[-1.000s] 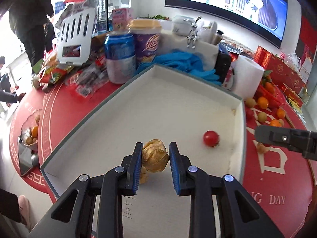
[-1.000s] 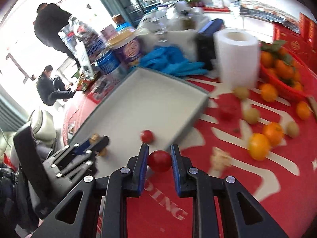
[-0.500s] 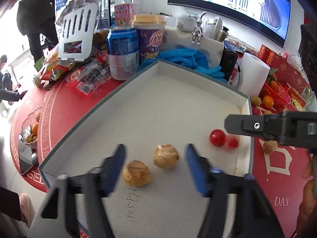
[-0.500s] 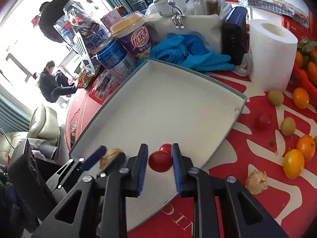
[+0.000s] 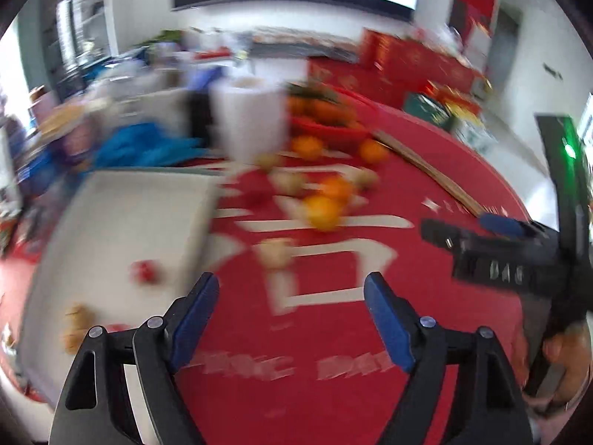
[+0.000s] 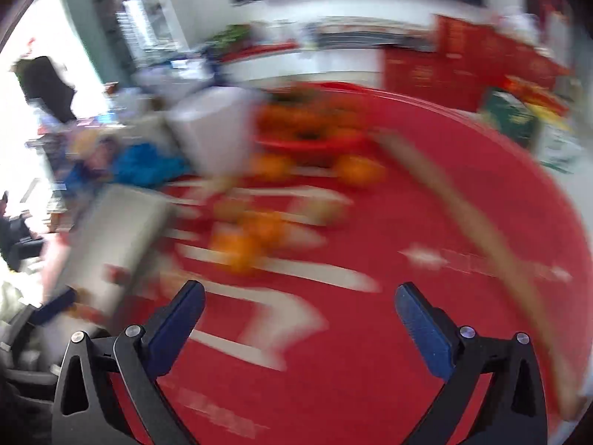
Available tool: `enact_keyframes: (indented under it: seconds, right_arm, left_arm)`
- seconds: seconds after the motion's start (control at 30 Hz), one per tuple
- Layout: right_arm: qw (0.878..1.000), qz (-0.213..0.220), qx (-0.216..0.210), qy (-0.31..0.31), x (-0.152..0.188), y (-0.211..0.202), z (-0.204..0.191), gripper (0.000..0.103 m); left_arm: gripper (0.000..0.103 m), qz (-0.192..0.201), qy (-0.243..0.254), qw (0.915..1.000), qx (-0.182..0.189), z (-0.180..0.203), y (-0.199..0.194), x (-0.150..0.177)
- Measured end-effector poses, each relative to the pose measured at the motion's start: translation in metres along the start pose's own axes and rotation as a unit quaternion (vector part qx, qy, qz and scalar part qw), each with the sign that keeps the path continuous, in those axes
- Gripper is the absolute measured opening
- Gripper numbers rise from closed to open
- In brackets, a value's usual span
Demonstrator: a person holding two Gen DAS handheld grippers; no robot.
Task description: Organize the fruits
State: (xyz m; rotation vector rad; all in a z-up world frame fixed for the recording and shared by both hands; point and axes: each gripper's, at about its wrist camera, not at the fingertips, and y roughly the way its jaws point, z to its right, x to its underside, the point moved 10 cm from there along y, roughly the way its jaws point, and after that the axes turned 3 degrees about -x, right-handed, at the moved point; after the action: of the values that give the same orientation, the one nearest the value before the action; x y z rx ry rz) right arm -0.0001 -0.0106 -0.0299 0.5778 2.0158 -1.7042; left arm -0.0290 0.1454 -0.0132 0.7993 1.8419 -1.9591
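Both views are motion-blurred. My left gripper [image 5: 291, 307] is open and empty above the red tablecloth, right of the grey tray [image 5: 122, 222]. The tray holds a red tomato [image 5: 145, 270] and tan husked fruits [image 5: 76, 320]. A husked fruit [image 5: 276, 252], oranges [image 5: 324, 209] and other small fruits lie on the cloth ahead. My right gripper [image 6: 298, 315] is open and empty over the cloth; it also shows in the left wrist view [image 5: 496, 230]. Oranges [image 6: 241, 244] and the tray [image 6: 118, 237] lie ahead and to its left.
A white paper roll [image 5: 250, 118] stands behind the tray beside a blue cloth [image 5: 148, 148]. A red basket of oranges [image 5: 326, 118] sits at the back. A long wooden stick [image 6: 470, 226] lies across the cloth on the right. Red boxes line the far edge.
Both grippers have swung right, away from the tray. The left one opened and left its husked fruit in the tray. The right one opened and no longer holds the tomato.
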Motion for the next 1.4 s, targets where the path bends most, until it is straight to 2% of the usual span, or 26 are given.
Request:
enact_keyframes:
  seconds: [0.13,0.2,0.33,0.43,0.47,0.53,0.67,1.4]
  right_arm:
    - [0.997,-0.001,0.066,0.041,0.032,-0.007,0.079,0.103]
    - [0.995,0.003,0.080,0.051,0.045,-0.013,0.100,0.103]
    - [0.993,0.011,0.105,0.061,0.061,-0.011,0.126,0.103]
    - [0.993,0.026,0.094,0.061,0.054,-0.011,0.124,0.103]
    - [0.994,0.022,0.094,0.059,0.052,-0.007,0.122,0.103]
    - [0.994,0.012,0.099,0.048,0.050,-0.002,0.122,0.103]
    - [0.995,0.012,0.093,0.038,0.047,-0.001,0.116,0.103]
    - [0.996,0.024,0.077,0.046,0.054,-0.007,0.116,0.103]
  left_arm:
    - [0.083,0.002,0.036,0.9994,0.001,0.063,0.032,-0.014]
    - [0.083,0.016,0.044,0.9989,0.002,0.087,0.045,-0.022]
    - [0.083,0.019,0.038,0.9990,0.011,0.120,0.071,-0.032]
    - [0.084,0.010,0.041,0.9991,0.004,0.135,0.092,-0.035]
    - [0.090,-0.006,0.047,0.9989,-0.002,0.139,0.102,-0.032]
    - [0.103,-0.011,0.028,0.9995,0.003,0.141,0.106,-0.039]
    - [0.103,-0.018,0.022,0.9995,-0.013,0.141,0.108,-0.044]
    - [0.103,-0.018,0.021,0.9996,-0.010,0.138,0.110,-0.042]
